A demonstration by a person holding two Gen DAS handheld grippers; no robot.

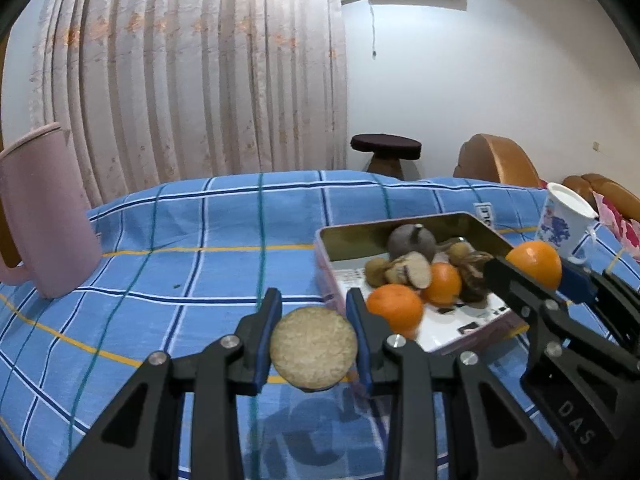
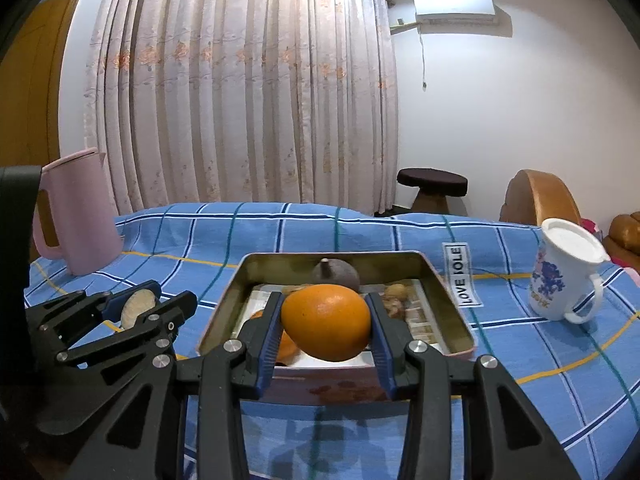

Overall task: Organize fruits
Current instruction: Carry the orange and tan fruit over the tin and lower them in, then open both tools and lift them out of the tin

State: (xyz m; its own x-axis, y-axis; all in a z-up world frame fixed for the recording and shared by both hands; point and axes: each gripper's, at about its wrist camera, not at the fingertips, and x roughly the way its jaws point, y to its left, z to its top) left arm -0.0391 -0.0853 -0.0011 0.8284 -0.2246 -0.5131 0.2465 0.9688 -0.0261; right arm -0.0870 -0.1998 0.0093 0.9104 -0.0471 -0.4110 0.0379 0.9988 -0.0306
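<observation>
Two tongs loaded: left tongs clamped on pale disc slice, right tongs clamped on orange. Both held above near edge of tin on blue-checked desk. Keep grip steady, clear tin rim, lower before release. Orange long axis crosswise between pads; slice flat face toward camera, edge gripped.

Dull gold rectangular metal tin stood on matt blue checked cotton cloth; glossy white ceramic mug; smooth pink plastic jug
</observation>
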